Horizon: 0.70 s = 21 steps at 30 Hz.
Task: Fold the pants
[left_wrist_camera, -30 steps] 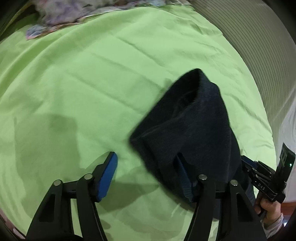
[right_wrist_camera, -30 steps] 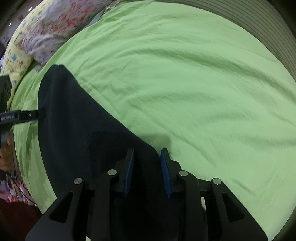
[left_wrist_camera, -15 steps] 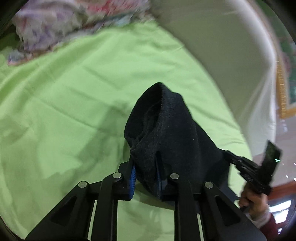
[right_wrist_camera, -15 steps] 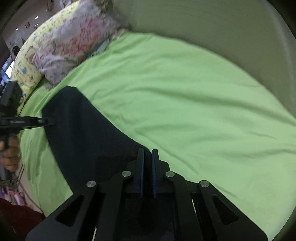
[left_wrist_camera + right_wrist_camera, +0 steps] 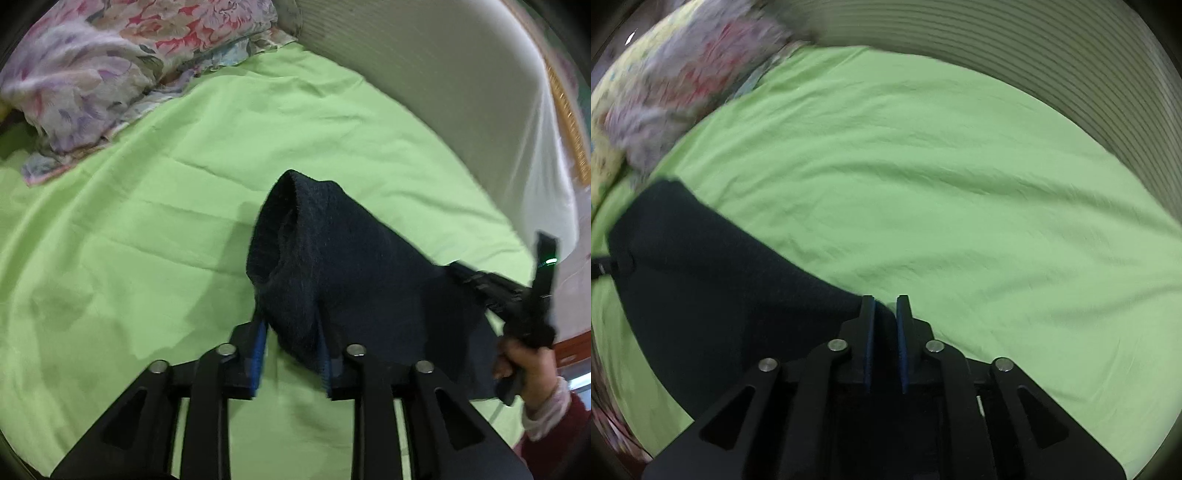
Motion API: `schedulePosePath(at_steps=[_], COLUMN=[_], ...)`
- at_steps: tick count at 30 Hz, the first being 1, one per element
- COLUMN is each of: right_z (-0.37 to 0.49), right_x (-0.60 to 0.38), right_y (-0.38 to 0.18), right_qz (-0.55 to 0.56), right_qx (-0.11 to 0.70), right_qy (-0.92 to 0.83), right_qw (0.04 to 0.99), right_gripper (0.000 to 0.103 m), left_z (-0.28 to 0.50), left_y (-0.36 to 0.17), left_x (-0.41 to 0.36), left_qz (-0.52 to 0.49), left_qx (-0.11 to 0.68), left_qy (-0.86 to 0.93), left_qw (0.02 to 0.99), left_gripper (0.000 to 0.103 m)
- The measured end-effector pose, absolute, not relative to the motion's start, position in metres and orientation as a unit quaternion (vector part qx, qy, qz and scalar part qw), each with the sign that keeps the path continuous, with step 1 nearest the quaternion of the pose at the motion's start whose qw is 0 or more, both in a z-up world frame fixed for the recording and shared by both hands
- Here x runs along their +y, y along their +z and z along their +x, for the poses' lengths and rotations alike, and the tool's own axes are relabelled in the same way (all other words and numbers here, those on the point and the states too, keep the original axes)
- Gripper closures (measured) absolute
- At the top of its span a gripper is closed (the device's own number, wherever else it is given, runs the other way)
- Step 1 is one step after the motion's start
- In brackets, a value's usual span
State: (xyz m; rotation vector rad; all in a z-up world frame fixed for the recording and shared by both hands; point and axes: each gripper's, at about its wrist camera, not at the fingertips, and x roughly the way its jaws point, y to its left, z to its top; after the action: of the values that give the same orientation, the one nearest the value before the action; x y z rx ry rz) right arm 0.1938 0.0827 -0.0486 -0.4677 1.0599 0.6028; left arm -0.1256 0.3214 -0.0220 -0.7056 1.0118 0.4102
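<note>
The dark pants [image 5: 354, 266] hang bunched at centre right of the left wrist view, lifted off the green sheet [image 5: 147, 229], so in my judgement folding has barely begun. The left gripper [image 5: 291, 350], its jaws having just opened a little, pinches one thick fold, and the right gripper [image 5: 885, 332], nearly closed, clamps another edge. A floral pillow [image 5: 110, 62] lies upper left.
</note>
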Motion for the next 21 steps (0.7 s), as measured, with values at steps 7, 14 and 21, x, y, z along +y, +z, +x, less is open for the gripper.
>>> schedulePosePath(at_steps=[7,14,21], right_z=[0.168,0.133,0.095], right_x=[-0.001,-0.113,-0.196], right_y=[0.004,0.024,0.030], right_qz=[-0.113,-0.016,0.053], right_qx=[0.466,0.472,0.466], right_qy=[0.250,0.158,0.073], right_qw=[0.841,0.867,0.880], right_gripper=[0.065,0.065,0.065], left_z=[-0.119,-0.054,0.022], left_y=[0.019,0.041,0.032], left_x=[0.316,0.249,0.149], left_qz=[-0.265,-0.207,-0.128], left_qx=[0.450,0.456,0.501], left_qy=[0.174,0.060,-0.066], left_qw=[0.835,0.863,0.853], left_gripper=[0.061,0.057,0.055])
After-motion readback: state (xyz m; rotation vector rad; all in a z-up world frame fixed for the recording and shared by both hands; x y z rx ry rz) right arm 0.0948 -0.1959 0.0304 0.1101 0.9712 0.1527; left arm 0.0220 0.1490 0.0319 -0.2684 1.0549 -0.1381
